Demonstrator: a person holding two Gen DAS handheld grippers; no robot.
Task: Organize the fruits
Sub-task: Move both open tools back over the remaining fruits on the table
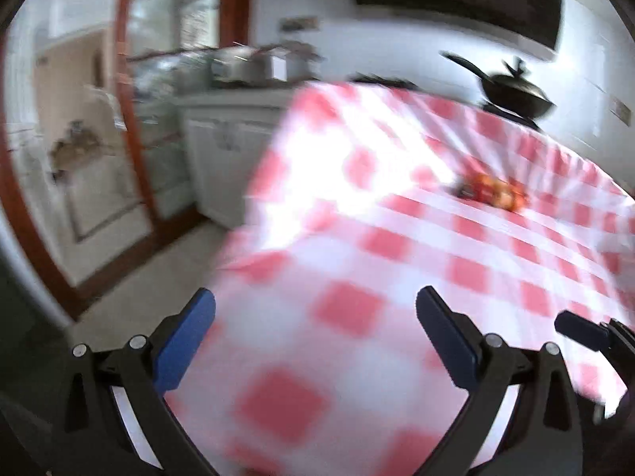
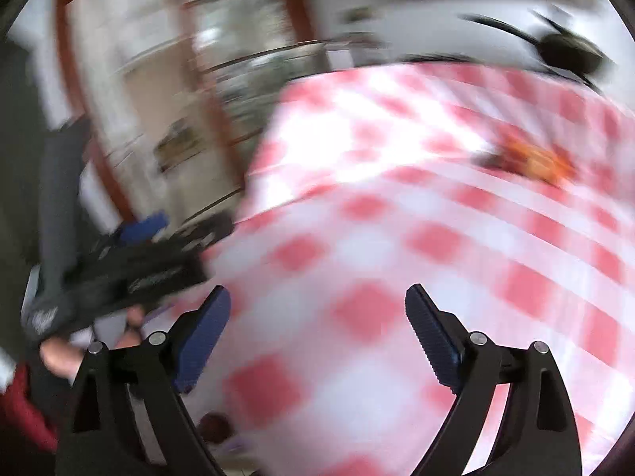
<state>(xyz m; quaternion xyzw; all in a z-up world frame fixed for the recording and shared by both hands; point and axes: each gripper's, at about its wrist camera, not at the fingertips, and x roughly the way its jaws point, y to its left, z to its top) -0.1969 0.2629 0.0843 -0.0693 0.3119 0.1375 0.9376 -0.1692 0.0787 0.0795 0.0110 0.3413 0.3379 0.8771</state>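
A blurred heap of red and orange fruits (image 1: pixel 494 192) lies far out on the red-and-white checked tablecloth (image 1: pixel 357 238); it also shows in the right wrist view (image 2: pixel 535 160). My left gripper (image 1: pixel 315 301) is open and empty over the near corner of the table. My right gripper (image 2: pixel 317 297) is open and empty, also over the near part of the cloth (image 2: pixel 377 238). The right gripper's finger shows at the right edge of the left wrist view (image 1: pixel 579 331). The left gripper shows at the left of the right wrist view (image 2: pixel 135 254).
Both views are motion-blurred. A black lidded pan (image 1: pixel 516 91) stands beyond the table's far edge. A white counter with steel pots (image 1: pixel 254 65) and a wood-framed glass door (image 1: pixel 131 119) are at the left. The table's left edge drops to the floor (image 1: pixel 151 277).
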